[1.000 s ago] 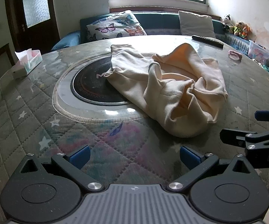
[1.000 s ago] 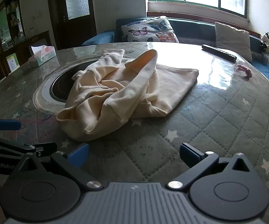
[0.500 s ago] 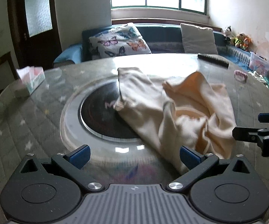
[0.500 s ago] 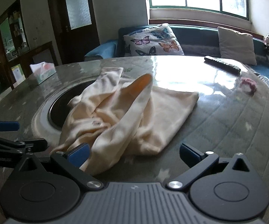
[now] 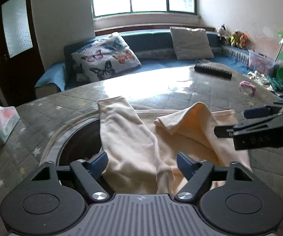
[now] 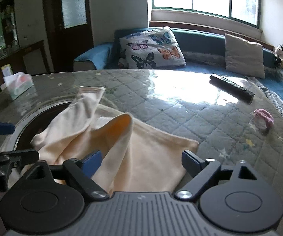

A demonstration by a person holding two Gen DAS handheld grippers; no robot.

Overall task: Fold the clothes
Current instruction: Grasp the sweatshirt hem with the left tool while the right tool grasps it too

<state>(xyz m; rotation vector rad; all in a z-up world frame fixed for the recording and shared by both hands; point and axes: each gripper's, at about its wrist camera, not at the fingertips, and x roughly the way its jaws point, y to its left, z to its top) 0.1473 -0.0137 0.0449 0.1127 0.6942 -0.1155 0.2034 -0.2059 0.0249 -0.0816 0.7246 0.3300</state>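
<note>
A crumpled cream garment [image 5: 141, 143] lies on the round quilted table, partly over the black inset disc [image 5: 78, 137]. My left gripper [image 5: 142, 162] is open, its blue-tipped fingers standing over the garment's near edge on either side of a long sleeve or leg. My right gripper [image 6: 143, 161] is open over the same garment [image 6: 147, 153], with a raised fold between its fingers. The right gripper also shows in the left wrist view [image 5: 259, 123], and the left gripper shows at the left edge of the right wrist view [image 6: 2, 143].
A tissue box [image 5: 3, 121] stands at the table's left. A black remote [image 6: 232, 88] and a small pink item [image 6: 263, 118] lie at the far right. A sofa with cushions [image 6: 153, 49] runs behind the table.
Both grippers have moved forward over the table, from in front of the garment to above its near edge. Both have stayed open.
</note>
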